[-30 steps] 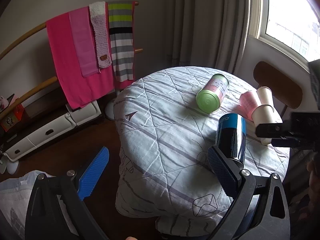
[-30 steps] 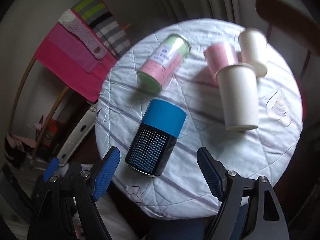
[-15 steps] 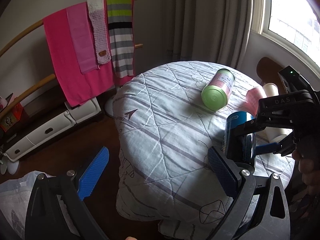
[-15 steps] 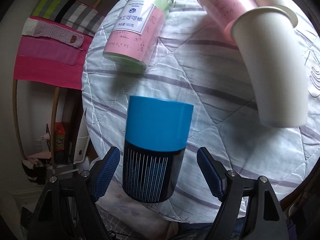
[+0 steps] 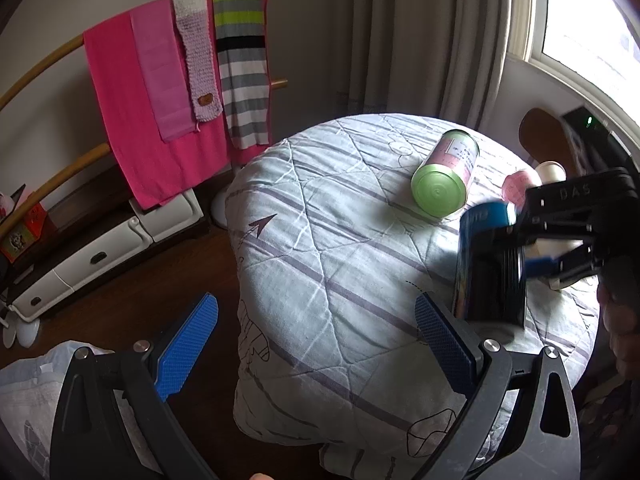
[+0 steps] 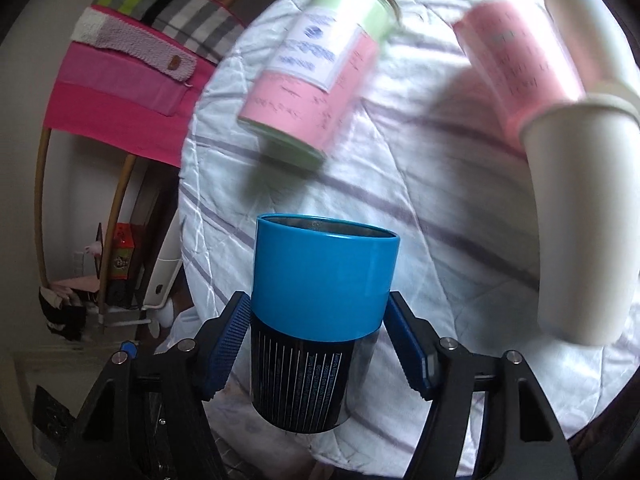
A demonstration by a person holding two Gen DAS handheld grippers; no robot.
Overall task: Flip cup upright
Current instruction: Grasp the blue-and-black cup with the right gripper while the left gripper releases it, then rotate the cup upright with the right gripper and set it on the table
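The blue-and-black cup [image 6: 316,320] sits between my right gripper's [image 6: 318,344] fingers, which are shut on its black lower part. Its blue rim points away from the camera and its open mouth shows. In the left wrist view the same cup [image 5: 488,264] is tilted just above the round quilted table [image 5: 320,264], held by the right gripper [image 5: 568,236]. My left gripper [image 5: 320,336] is open and empty, low at the table's near left edge.
A green-and-pink canister [image 6: 316,68] lies on its side at the table's middle. A pink cup [image 6: 516,68] and two white paper cups [image 6: 576,216] lie at the right. A towel rack [image 5: 172,92] and a white cabinet [image 5: 100,256] stand left of the table.
My right gripper has closed on the blue-and-black cup and lifted it off the quilt, tilting it. The left gripper has barely moved.
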